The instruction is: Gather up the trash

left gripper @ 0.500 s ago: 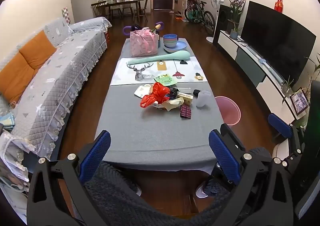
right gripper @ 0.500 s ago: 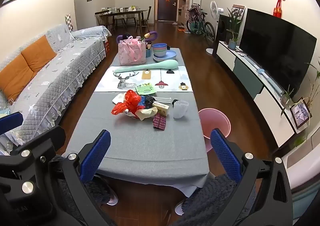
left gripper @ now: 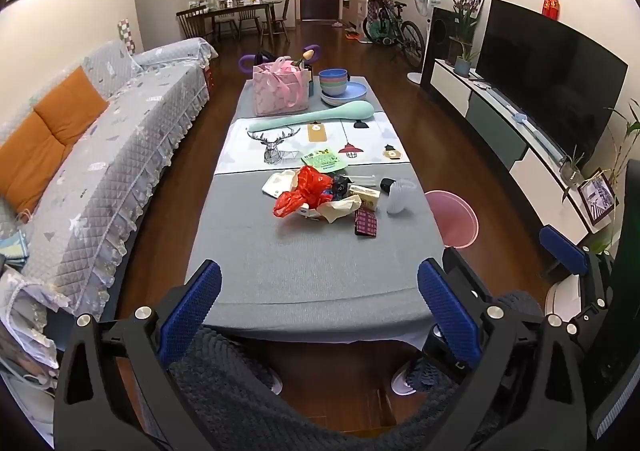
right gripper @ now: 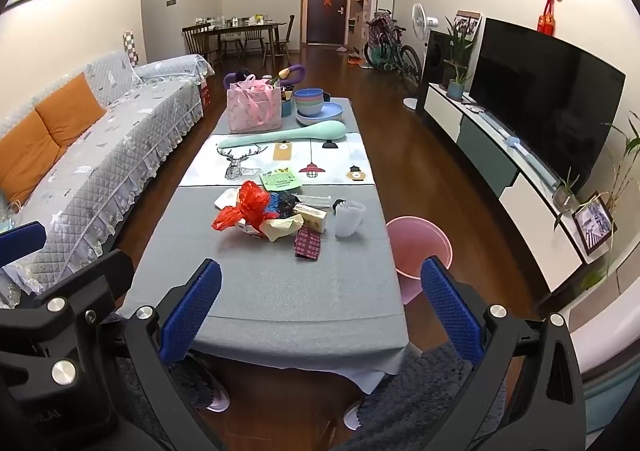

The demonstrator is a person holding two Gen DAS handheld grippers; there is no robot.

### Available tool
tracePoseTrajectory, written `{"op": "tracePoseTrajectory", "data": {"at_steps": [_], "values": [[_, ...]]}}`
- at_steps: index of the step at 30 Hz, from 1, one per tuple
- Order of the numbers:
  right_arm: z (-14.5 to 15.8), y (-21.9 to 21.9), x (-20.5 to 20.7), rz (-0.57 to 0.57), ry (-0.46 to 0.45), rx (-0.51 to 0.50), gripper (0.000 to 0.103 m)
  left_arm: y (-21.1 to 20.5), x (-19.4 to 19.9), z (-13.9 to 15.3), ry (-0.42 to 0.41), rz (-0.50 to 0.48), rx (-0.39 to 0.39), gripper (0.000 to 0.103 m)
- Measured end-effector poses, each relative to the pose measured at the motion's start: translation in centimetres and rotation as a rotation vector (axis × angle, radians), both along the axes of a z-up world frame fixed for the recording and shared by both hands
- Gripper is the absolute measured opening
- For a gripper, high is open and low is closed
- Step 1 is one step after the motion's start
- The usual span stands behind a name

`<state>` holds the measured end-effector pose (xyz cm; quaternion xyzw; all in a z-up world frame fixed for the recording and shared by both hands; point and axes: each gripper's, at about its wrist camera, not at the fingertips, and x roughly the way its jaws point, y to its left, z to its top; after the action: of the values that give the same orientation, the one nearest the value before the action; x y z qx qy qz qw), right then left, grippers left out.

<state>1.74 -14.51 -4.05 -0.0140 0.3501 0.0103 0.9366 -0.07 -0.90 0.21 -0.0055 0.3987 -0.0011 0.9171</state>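
A pile of trash lies mid-table: a red plastic bag [left gripper: 304, 191] [right gripper: 244, 207], crumpled paper, a small yellow box [left gripper: 366, 197] [right gripper: 312, 217], a dark red wrapper [left gripper: 366, 222] [right gripper: 308, 243] and a white plastic cup [left gripper: 398, 197] [right gripper: 348, 217]. A pink bin [left gripper: 454, 217] [right gripper: 418, 245] stands on the floor at the table's right side. My left gripper [left gripper: 318, 309] is open and empty, held before the table's near edge. My right gripper [right gripper: 320, 309] is open and empty, also short of the near edge, close to the bin.
The long grey-clothed coffee table [left gripper: 304, 275] also carries a pink gift bag [left gripper: 280, 91], stacked bowls [left gripper: 336, 83], a mint massager [left gripper: 312, 117] and a green card [left gripper: 322, 161]. A grey sofa [left gripper: 100, 171] runs along the left. A TV cabinet [left gripper: 520, 147] lines the right wall.
Both views have shifted only slightly. The grippers stay open and nothing on the table has moved.
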Motion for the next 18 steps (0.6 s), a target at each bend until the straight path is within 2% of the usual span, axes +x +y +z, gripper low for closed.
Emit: {"op": "tracePoseTrajectory", "data": {"at_steps": [18], "values": [[0.01, 0.24, -0.1, 0.005, -0.015, -0.002, 0.098, 0.31, 0.03, 0.0, -0.012, 0.012, -0.002, 0.096]]}}
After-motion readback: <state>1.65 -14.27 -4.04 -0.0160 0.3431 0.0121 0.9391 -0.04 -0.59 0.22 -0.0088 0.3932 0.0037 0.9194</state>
